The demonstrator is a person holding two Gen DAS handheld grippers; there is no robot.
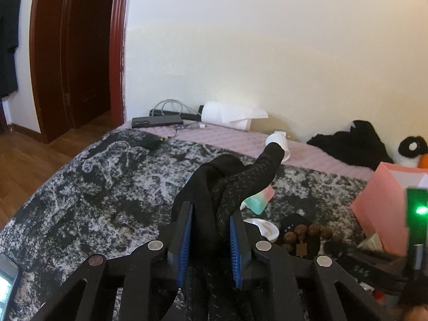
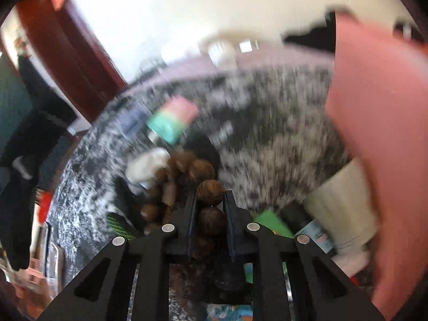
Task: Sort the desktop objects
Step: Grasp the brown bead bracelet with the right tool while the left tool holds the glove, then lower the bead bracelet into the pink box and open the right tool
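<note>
My left gripper (image 1: 210, 214) is shut on a black sock (image 1: 240, 182), held above the black-and-white patterned bedcover (image 1: 107, 187); the sock's toe points far right. My right gripper (image 2: 210, 200) is shut on a string of large brown wooden beads (image 2: 208, 191); more beads (image 2: 184, 165) trail ahead of it. The right wrist view is blurred by motion. The beads (image 1: 307, 234) also show in the left wrist view, low right. A pink-and-green block (image 1: 260, 199) (image 2: 172, 120) lies on the cover beyond the beads.
A pink paper bag (image 1: 385, 208) (image 2: 379, 123) stands at the right. A white crumpled item (image 1: 263, 228) (image 2: 148, 165) lies by the beads. A black phone (image 1: 157, 121), cables, a paper roll (image 1: 227, 115), a white cup (image 1: 279, 143) and black cloth (image 1: 355, 144) sit near the far wall.
</note>
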